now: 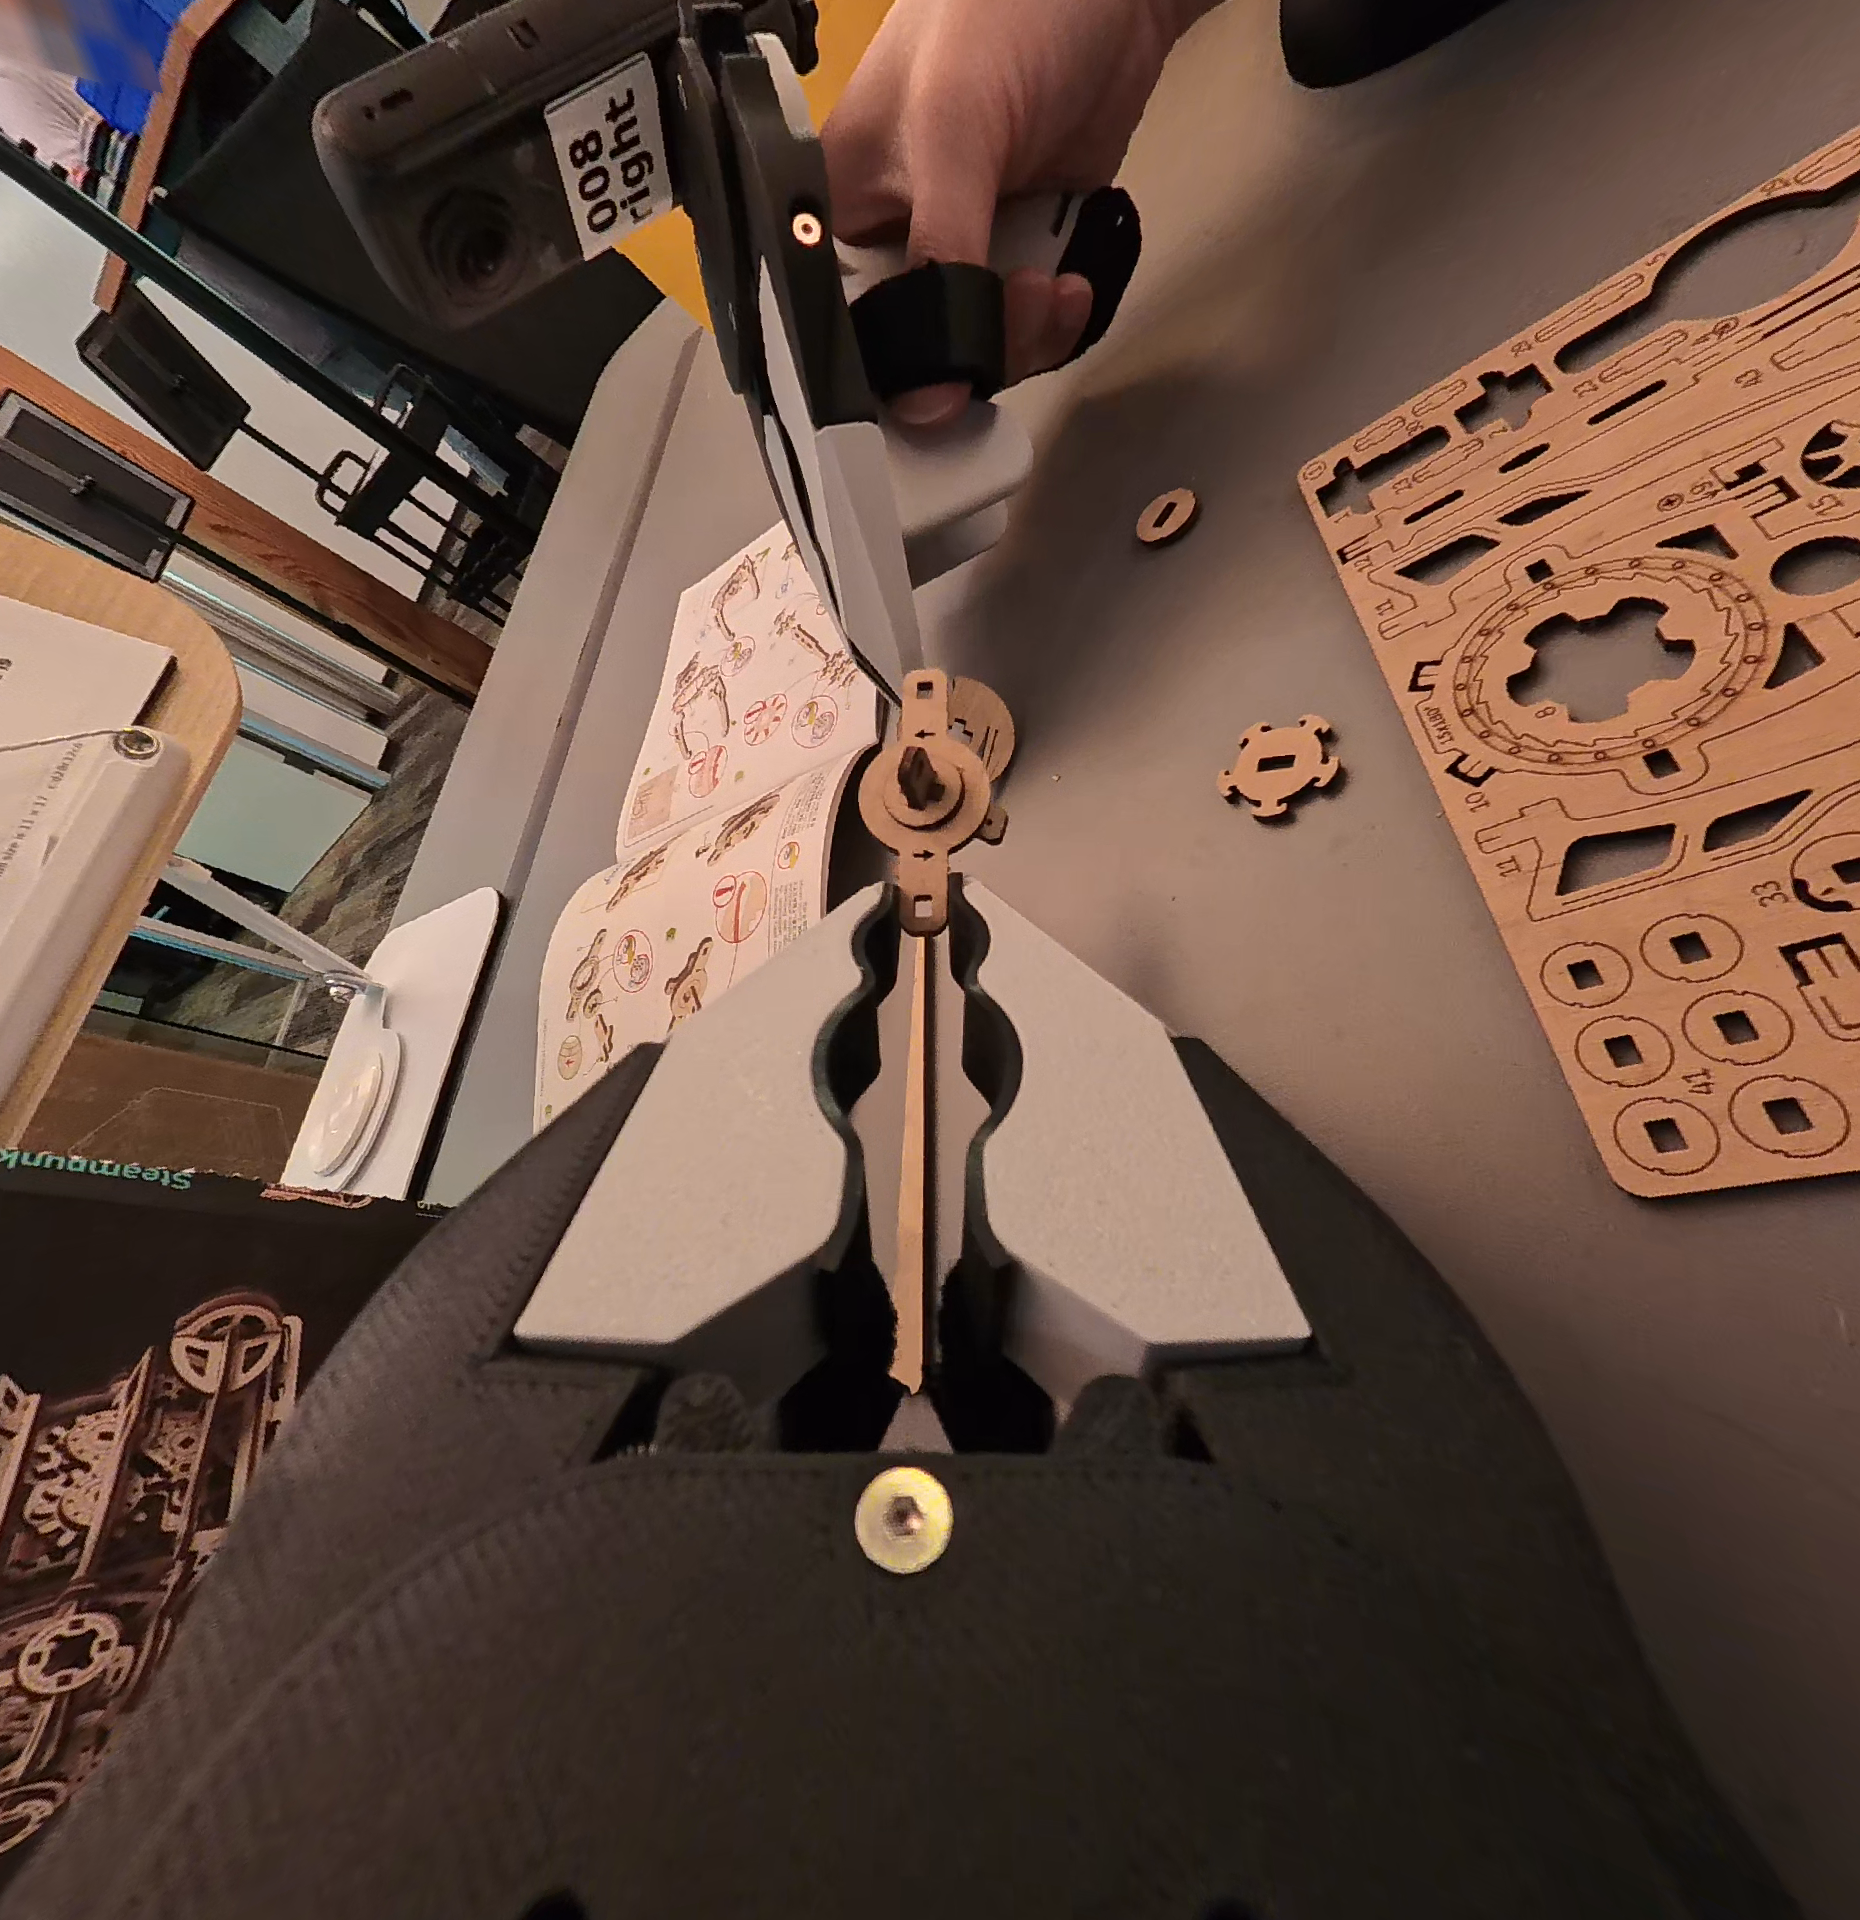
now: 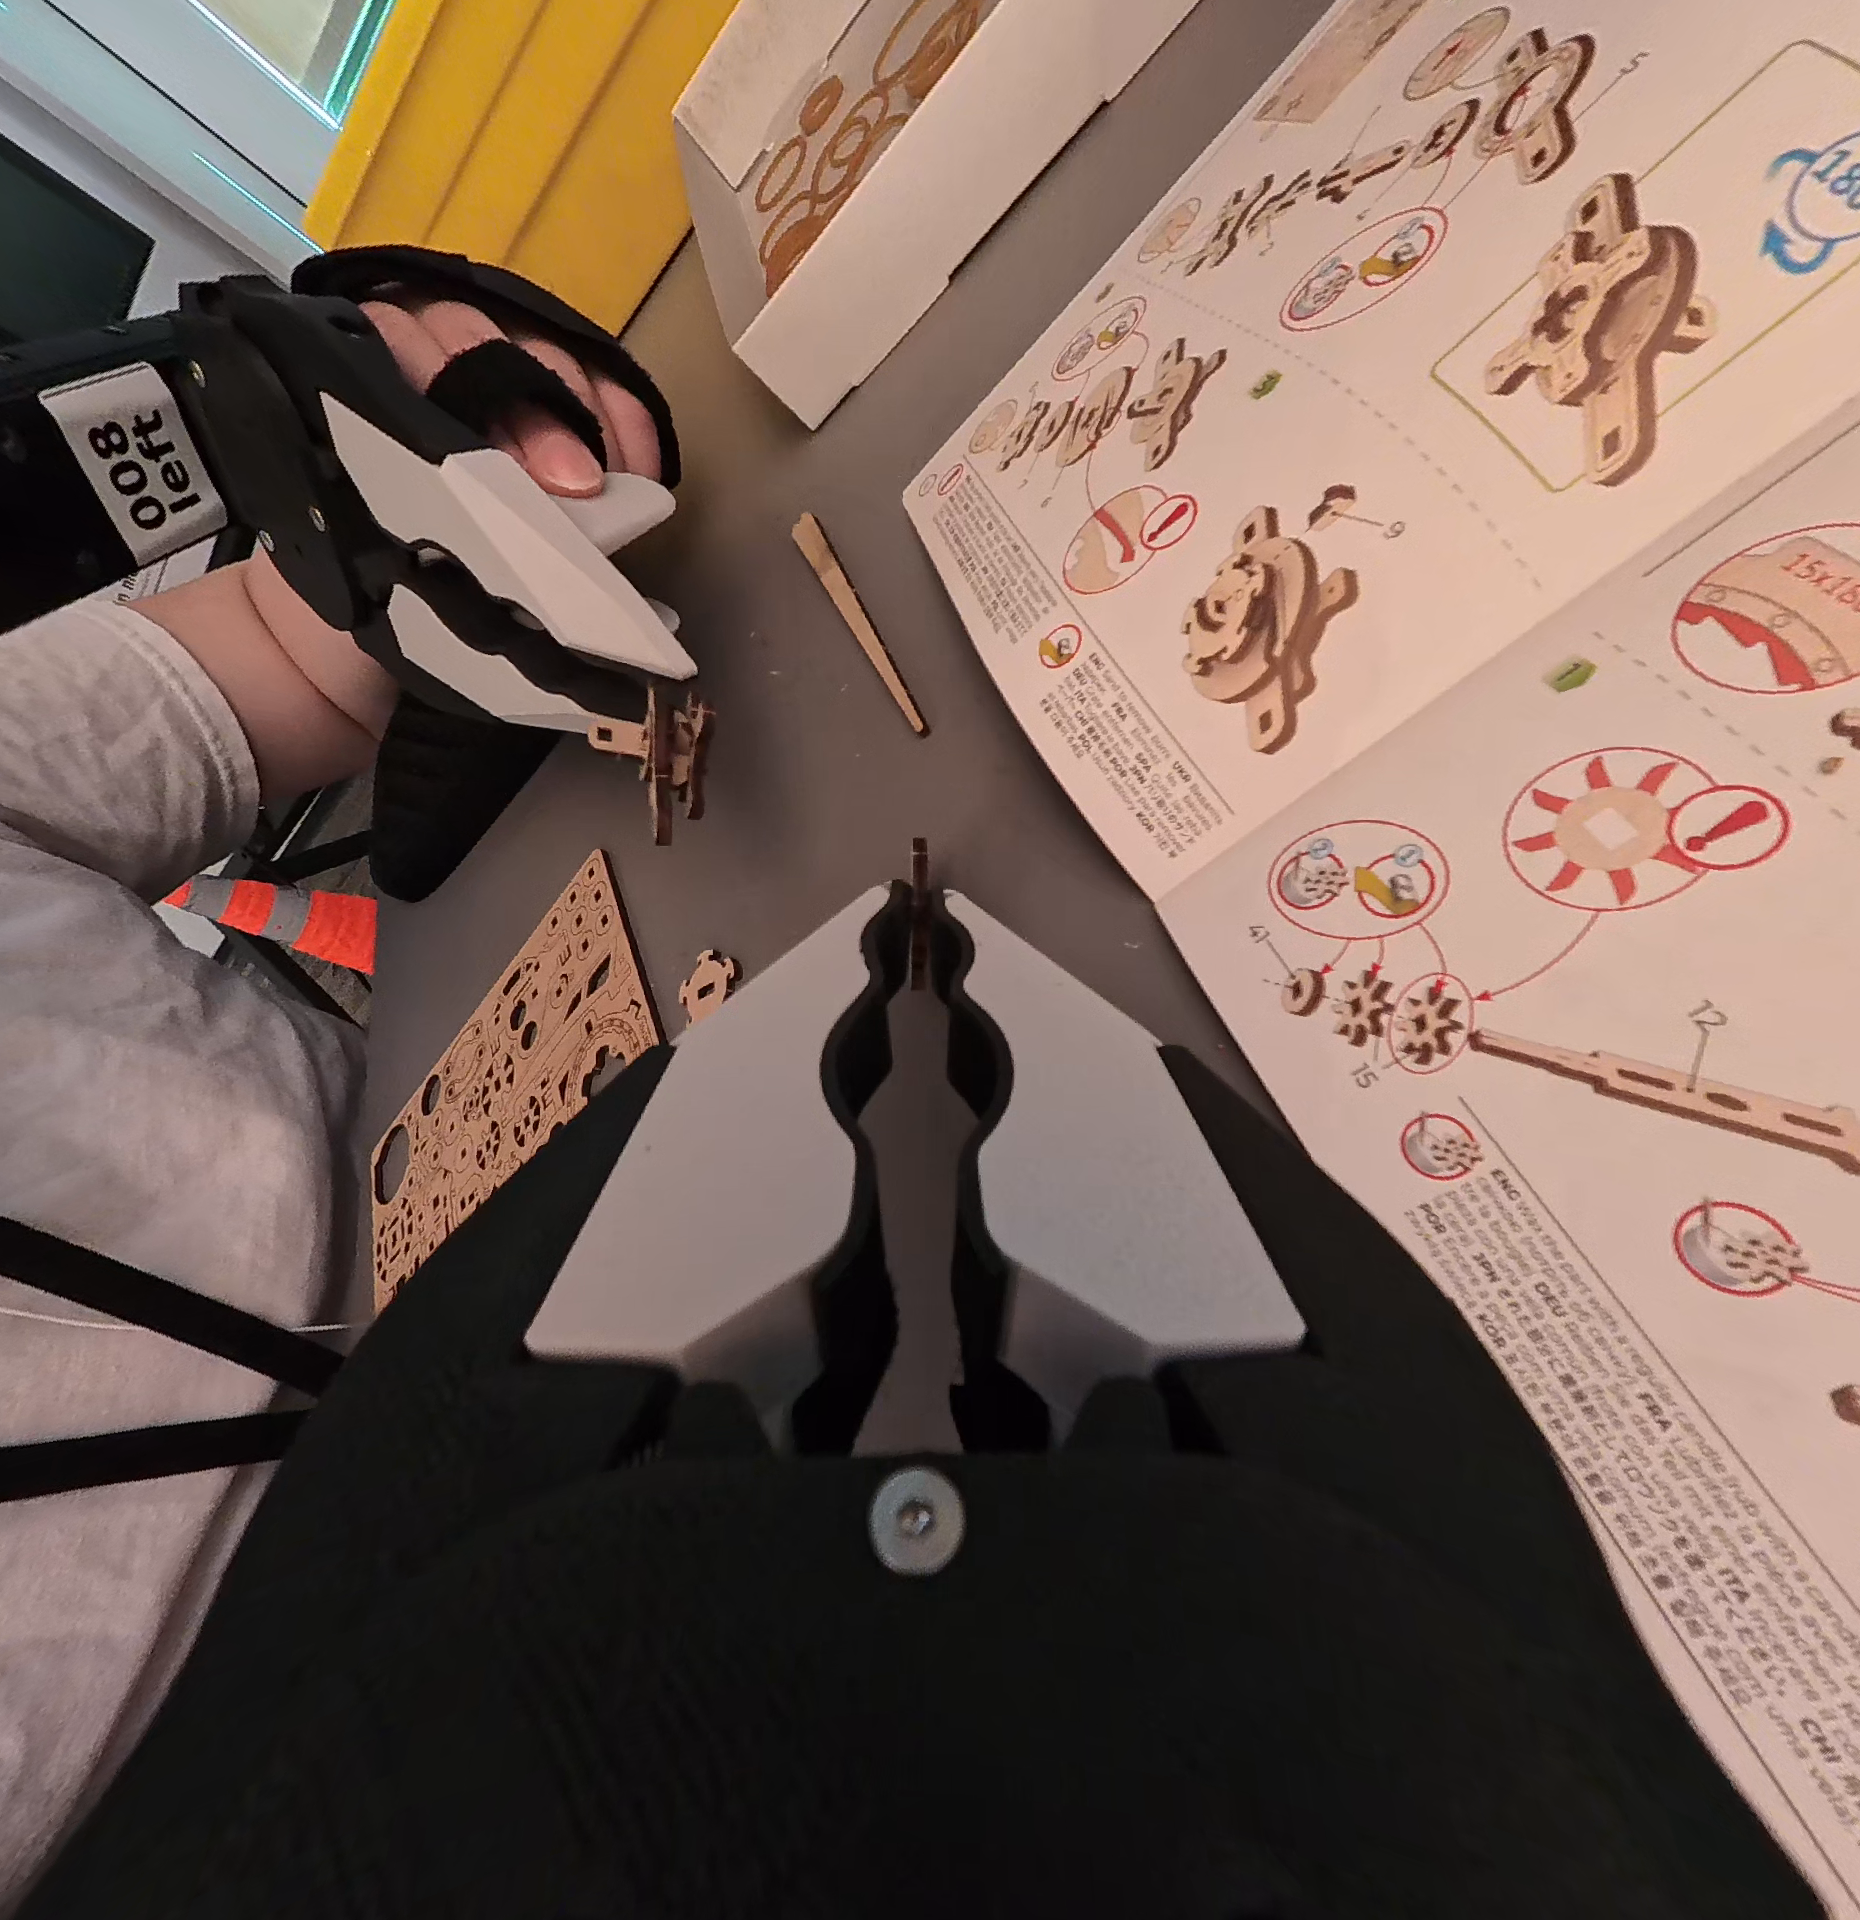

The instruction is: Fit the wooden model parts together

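Mid-assembly: left gripper [image 1: 923, 904] clamps the wooden hub assembly [image 1: 924, 795], right gripper [image 2: 918, 904] pinches a small disc [image 2: 918, 914] (edge-on) – next, align slot to the hub's far side

Bare table [image 2: 801, 790] between booklet [image 2: 1373, 468] and wooden sheet [image 2: 510, 1081]; stick [image 2: 858, 623] intrudes.

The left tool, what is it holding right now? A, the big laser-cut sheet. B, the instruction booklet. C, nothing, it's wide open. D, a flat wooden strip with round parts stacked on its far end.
D: in the left wrist view the left tool is shut on a thin wooden strip, whose far end carries a stack of round wooden parts.
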A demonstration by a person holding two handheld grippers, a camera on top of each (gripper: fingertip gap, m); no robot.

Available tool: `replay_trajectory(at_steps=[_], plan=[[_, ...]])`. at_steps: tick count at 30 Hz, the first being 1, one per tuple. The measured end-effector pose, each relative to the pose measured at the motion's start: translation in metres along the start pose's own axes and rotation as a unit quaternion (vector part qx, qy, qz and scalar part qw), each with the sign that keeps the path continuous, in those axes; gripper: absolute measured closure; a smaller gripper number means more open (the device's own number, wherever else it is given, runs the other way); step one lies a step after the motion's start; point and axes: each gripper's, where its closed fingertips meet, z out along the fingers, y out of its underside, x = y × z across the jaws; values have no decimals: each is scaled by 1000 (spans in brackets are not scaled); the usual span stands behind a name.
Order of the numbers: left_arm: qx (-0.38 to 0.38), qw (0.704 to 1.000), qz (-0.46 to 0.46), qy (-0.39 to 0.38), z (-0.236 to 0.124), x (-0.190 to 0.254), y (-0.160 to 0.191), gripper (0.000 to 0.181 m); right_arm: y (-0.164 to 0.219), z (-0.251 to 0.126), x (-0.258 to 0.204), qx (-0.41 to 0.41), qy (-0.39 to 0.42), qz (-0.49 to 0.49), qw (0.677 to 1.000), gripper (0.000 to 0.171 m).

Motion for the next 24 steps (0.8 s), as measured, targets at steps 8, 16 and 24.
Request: replay_trajectory(at_steps=[8,16,24], plan=[[-1,1000,1,1,0,1,1,174,0,0,0,0,0,0,1000,169],[-2,1000,0,2,0,1,1,174,0,0,0,-1,1,0,1000,169],[-4,1000,0,4,1,2,2,174,0,0,-1,-2,-4,2,1000,169]])
